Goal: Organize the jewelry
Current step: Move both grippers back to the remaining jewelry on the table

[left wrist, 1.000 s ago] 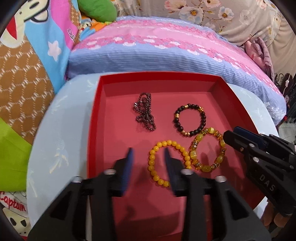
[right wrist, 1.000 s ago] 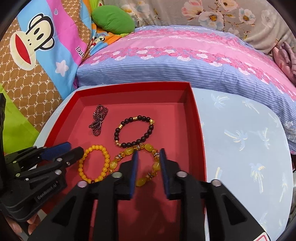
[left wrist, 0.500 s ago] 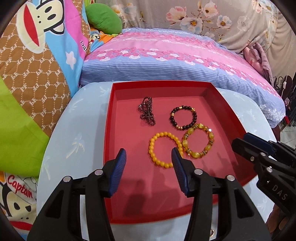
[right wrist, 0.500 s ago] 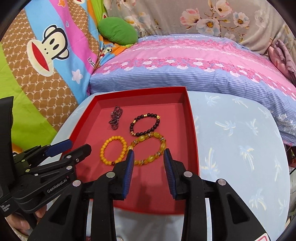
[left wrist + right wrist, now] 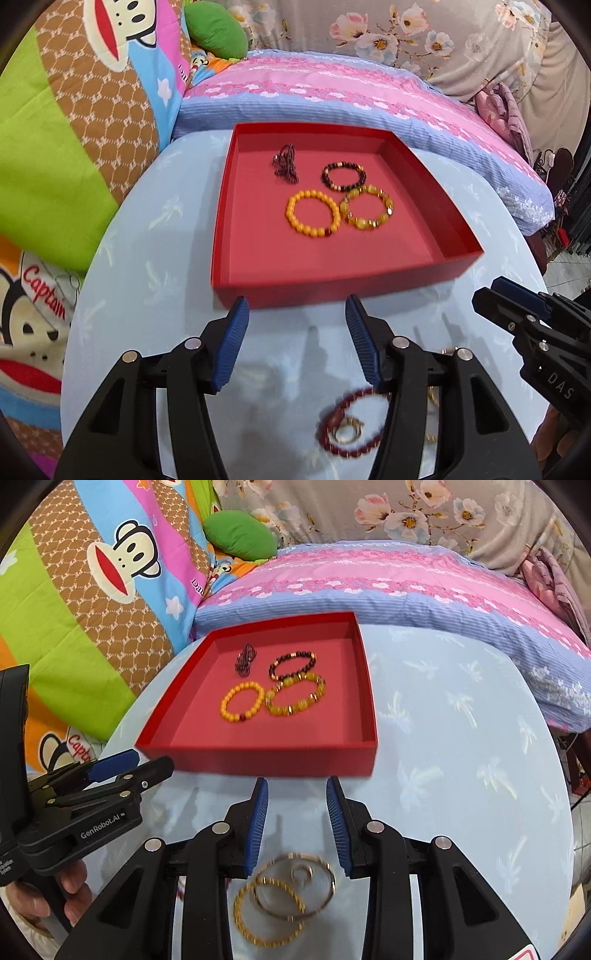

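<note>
Jewelry lies in two groups; the left gripper, jaws opening with nothing between them, hangs over a dark red bead bracelet on the pale blue counter; the right gripper, jaws apart and empty, hangs over gold bangles; beyond both, the red tray holds a yellow bead bracelet, an amber bracelet, a dark bracelet and a dark chain.

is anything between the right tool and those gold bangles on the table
Nothing visible is. The gold bangles lie bare on the blue tablecloth, right under the right tool, whose pads are apart and hold nothing. The red tray sits beyond them, out of that path.
</note>
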### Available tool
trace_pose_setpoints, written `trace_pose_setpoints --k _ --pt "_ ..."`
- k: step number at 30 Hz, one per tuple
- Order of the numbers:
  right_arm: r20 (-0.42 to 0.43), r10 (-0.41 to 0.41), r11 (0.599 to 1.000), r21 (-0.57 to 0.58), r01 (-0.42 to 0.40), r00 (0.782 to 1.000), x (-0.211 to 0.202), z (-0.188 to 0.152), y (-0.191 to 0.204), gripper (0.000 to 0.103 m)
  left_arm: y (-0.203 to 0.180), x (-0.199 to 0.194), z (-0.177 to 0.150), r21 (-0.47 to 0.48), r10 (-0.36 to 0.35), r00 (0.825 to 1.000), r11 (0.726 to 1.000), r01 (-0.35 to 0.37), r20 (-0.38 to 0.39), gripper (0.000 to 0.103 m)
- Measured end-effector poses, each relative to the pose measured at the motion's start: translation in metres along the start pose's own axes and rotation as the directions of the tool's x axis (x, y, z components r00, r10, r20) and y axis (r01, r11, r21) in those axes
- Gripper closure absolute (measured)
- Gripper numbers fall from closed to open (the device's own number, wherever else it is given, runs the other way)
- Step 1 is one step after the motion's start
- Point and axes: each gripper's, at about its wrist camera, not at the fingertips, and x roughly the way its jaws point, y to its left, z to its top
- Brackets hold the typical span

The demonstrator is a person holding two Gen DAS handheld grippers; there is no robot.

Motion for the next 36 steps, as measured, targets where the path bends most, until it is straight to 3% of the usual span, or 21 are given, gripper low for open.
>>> trace_pose_setpoints --k 10,20,36 --pt "-0.063 0.005 1.000 0.030 -0.003 0.998 -0.013 -0.055 -0.002 0.071 -0.001 -0.009 -0.053 -0.012 -0.013 0.998 1.000 0.012 -0.060 0.048" --pt "-0.102 0.009 1.000 0.026 -0.006 0.995 -0.014 -0.086 0.003 0.068 0.002 -0.014 -0.089 -0.019 -0.012 0.995 1.000 0.010 -0.101 0.048" --pt "-0.097 0.020 1.000 0.021 -0.018 0.995 -0.015 -0.088 0.008 0.068 -0.002 -0.010 -0.081 0.001 0.003 0.996 1.000 -0.003 -0.084 0.050"
